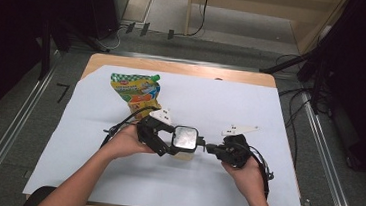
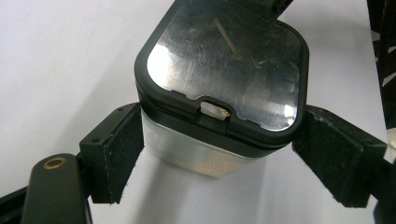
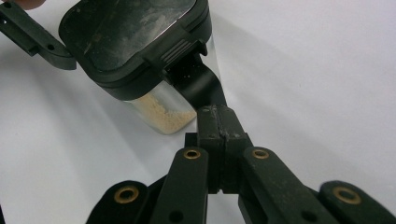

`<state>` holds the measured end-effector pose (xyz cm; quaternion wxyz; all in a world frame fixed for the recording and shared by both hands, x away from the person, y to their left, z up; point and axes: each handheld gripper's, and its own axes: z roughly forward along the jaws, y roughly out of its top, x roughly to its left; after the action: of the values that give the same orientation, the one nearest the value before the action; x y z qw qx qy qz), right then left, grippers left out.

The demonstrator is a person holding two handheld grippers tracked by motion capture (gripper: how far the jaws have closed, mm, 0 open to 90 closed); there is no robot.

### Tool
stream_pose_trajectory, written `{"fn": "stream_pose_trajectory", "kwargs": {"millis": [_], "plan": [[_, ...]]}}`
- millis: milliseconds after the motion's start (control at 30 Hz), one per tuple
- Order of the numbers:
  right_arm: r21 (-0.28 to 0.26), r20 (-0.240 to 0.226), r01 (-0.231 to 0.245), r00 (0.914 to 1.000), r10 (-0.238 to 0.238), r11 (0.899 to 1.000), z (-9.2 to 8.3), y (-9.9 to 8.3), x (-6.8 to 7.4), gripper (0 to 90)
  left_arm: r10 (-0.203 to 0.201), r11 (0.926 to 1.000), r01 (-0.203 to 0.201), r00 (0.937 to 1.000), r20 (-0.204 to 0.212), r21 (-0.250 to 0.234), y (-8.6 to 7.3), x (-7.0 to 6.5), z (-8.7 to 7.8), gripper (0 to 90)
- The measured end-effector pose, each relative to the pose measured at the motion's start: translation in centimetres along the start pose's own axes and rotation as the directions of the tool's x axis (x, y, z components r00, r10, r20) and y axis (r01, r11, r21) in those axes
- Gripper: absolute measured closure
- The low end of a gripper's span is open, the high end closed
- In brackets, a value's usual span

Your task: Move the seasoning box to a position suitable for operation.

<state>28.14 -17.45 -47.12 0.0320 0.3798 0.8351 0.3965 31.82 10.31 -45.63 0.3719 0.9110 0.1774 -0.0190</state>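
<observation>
Clear plastic container [image 1: 185, 142] with rounded corners, standing upright near the middle of the table [image 1: 174, 68], on a white sheet [image 1: 231, 107]. Black lid [image 2: 224, 70] with a shiny, scratched, mirror-like top panel and a small notch at one edge. A black latch flap [image 3: 198, 84] hangs down one side of the lid. Inside, at the bottom, a low layer of pale yellow-beige powder [image 3: 170, 116], seen through the clear wall.

Left tongs [image 1: 167, 141]: the two padded pads [image 2: 122, 149] sit either side of the container body just below the lid. In the left gripper view the left pad meets the clear wall and the right pad lies against the lid's edge; looks clamped on the container. The hand [image 1: 127, 141] holds them from the left side.

Right tongs [image 1: 210, 148]: closed together, tips pinching the lower end of the latch flap, as seen in the right gripper view. They come at the container from its right, with the hand [image 1: 247, 174] behind.

Beyond the container, toward the table's far left, a colourful spouted pouch [image 1: 137, 91] lies flat with a green cap, well apart from the right tongs and near the left ones. Printing on it is green, yellow and red; the words are too small to read. No writing visible on the container or lid.
</observation>
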Motion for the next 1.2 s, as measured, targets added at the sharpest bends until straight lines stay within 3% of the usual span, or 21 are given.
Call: {"fn": "stream_pose_trajectory", "kwargs": {"millis": [433,1200], "plan": [[0.003,-0.002,-0.008,1.0000,0.008,1.000,-0.01,0.00,0.05,90.0,-0.006,1.0000,0.006,1.0000,-0.003,-0.008,0.19,0.01,0.12,16.0],[0.003,0.003,-0.014,0.9999,0.014,1.000,0.01,0.01,0.06,90.0,0.038,0.9993,-0.038,0.9987,-0.034,-0.006,0.76,-0.48,0.11,15.7]]}}
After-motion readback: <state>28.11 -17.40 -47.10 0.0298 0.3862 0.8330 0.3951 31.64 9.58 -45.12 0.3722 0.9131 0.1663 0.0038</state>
